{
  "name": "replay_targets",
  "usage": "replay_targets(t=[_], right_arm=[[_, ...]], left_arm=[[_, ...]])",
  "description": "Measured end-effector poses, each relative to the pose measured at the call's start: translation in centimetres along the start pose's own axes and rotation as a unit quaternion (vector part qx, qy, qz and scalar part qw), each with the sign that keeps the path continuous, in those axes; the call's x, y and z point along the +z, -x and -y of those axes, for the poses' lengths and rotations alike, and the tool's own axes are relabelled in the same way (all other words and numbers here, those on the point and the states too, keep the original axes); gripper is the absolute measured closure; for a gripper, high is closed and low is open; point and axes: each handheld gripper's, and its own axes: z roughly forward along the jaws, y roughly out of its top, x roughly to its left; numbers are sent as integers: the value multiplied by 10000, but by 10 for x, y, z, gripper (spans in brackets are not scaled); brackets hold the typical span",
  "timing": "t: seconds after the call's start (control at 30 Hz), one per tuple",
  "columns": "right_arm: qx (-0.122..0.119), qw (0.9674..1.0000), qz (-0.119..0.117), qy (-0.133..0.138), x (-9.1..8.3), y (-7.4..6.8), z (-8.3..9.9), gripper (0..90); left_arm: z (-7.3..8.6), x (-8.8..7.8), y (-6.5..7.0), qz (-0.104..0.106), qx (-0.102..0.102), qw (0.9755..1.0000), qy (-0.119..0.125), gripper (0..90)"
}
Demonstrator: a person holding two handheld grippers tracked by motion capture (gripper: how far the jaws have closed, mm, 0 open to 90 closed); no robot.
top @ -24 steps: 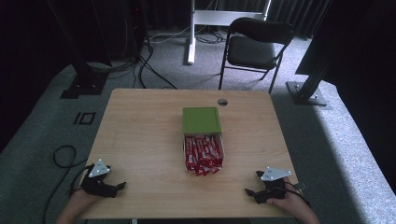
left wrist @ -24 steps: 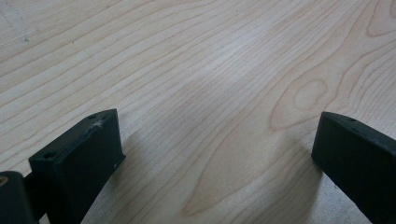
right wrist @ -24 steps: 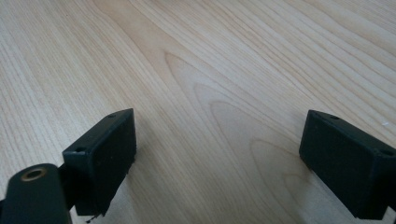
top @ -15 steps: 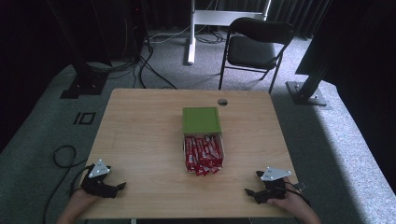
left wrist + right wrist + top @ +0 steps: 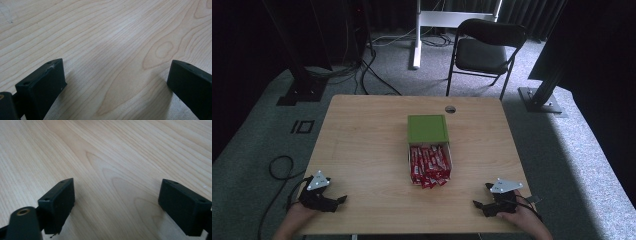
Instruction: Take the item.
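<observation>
Pale wood-grain tabletop (image 5: 362, 150), rectangular, carries everything. One small cardboard box (image 5: 430, 150) sits at the middle, long axis running from far edge toward near edge; its green lid (image 5: 427, 128) covers the far half. The near half is open and packed with red foil sachets (image 5: 429, 165), too many and too overlapped to count; a few spill over the box's near end onto the wood.

Two grippers, one per hand. Left gripper (image 5: 341, 200), black, with a grey three-cornered plate on top, rests at the near left corner, tips pointing along the near edge toward the middle. Jaws stand wide apart in the left gripper view (image 5: 115, 82), bare wood between them, nothing held. Right gripper (image 5: 477, 205), same build, rests at the near right corner, tips pointing back toward the middle. Its jaws also stand wide in the right gripper view (image 5: 116, 200), only wood grain between.

Box lies well apart from both grippers, roughly midway between them and farther up the table. Bare tabletop between each gripper and the box; nothing in the way.

One round cable hole (image 5: 450, 109) near the far edge. On the grey carpet beyond the table: one black folding chair (image 5: 484, 50), one white desk leg (image 5: 417, 35), black cables (image 5: 367, 70).
</observation>
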Motion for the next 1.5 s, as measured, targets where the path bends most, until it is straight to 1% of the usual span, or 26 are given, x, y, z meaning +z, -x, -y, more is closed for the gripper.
replay_targets(t=[0.1,0.23,0.4,0.47,0.7,0.9,1.03,1.2,1.23,1.27,1.37,1.5], right_arm=[[46,10000,30,-8,2,0,-2,144],[48,10000,67,-33,4,1,-4,145],[86,9999,42,-38,3,0,-9,144],[131,9999,18,32,2,-1,-11,144],[113,9998,40,140,-2,-2,-25,145],[51,9995,41,320,-7,-5,-39,145],[59,9991,-3,426,-9,-9,-48,145],[-11,9982,-14,591,-12,-15,-60,150],[-22,9981,-33,609,-13,-16,-62,165],[-62,9981,-30,617,-13,-17,-64,165],[-81,9979,-29,642,-14,-20,-71,166],[-40,9967,-113,805,-17,-23,-81,166]], left_arm=[[0,0,0,-1,-4,10000,4,25],[0,0,0,-1,-2,10000,2,25],[0,0,0,-1,-2,10000,2,25],[0,0,0,-1,-5,10000,4,25],[0,0,0,-1,-3,10000,2,25],[0,0,0,2,-5,10000,4,25],[0,0,0,0,3,10000,5,25],[0,0,0,1,-4,10000,4,25],[0,0,0,0,-4,10000,4,25],[0,0,0,0,-4,10000,3,25],[0,0,0,1,-8,10000,5,25],[0,0,0,1,-7,10000,4,25]])
